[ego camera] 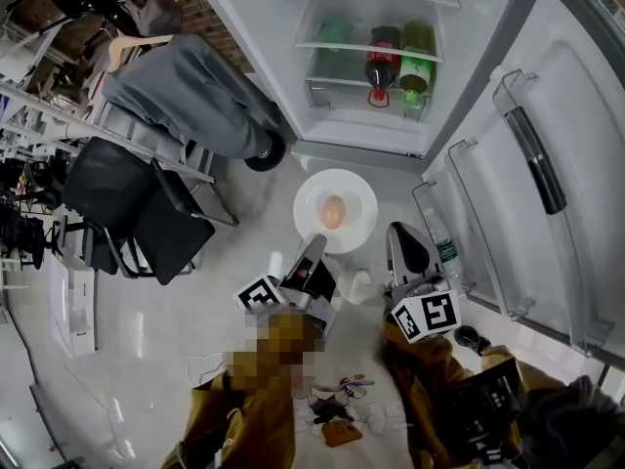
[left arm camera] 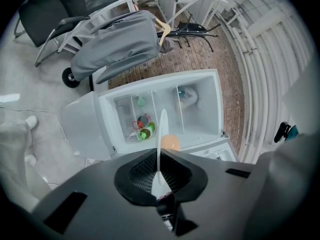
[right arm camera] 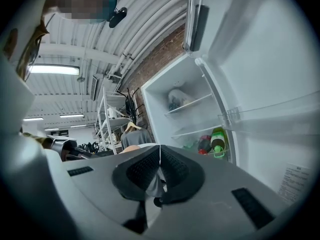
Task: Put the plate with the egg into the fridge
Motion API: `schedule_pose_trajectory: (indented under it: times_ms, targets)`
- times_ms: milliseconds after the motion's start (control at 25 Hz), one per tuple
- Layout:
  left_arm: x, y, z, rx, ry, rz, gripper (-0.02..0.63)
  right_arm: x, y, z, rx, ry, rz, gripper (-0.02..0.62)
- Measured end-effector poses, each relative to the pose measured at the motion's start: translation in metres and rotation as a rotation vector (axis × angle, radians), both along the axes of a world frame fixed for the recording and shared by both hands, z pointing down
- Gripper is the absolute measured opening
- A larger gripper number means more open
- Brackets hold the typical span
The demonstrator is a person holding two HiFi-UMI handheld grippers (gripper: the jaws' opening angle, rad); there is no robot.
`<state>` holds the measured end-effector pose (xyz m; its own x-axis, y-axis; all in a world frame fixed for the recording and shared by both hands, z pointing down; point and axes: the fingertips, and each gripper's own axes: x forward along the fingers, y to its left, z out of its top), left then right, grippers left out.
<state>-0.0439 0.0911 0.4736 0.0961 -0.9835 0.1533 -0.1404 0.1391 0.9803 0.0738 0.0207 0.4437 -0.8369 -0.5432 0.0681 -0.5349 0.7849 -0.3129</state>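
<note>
A white plate (ego camera: 335, 210) carrying a brown egg (ego camera: 333, 211) hangs level in front of the open fridge (ego camera: 363, 130). My left gripper (ego camera: 316, 245) is shut on the plate's near rim. In the left gripper view the plate (left arm camera: 162, 134) stands edge-on between the pads, the egg (left arm camera: 170, 143) just right of it, and the fridge (left arm camera: 165, 111) lies beyond. My right gripper (ego camera: 399, 234) hovers to the plate's right, shut, jaws together and holding nothing. From the right gripper (right arm camera: 159, 151) view, the egg (right arm camera: 129, 148) peeks over the left jaw.
Bottles (ego camera: 382, 66) stand on a lower fridge shelf. The fridge door (ego camera: 547, 164) is swung open on the right, with a bottle (ego camera: 447, 252) in its rack. A grey garment (ego camera: 186, 91) on a wheeled rack and a black chair (ego camera: 137, 208) stand to the left.
</note>
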Motion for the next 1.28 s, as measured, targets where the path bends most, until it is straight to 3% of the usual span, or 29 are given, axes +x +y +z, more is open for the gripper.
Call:
schedule_pose_trajectory:
  times_ms: [360,920,1280]
  targets:
    - [-0.029,-0.045,0.000,0.023,0.018,0.033,0.017,-0.031,-0.031,-0.006,0.042,0.031,0.012,0.006]
    - [-0.098,-0.148,-0.004,0.030,0.051,0.211,0.017,-0.099,-0.114,-0.011,0.049,0.083,0.182,0.006]
    - [-0.137,-0.184,-0.005,0.019,0.093,0.349,0.017,-0.133,-0.157,-0.017,0.033,0.106,0.374,0.006]
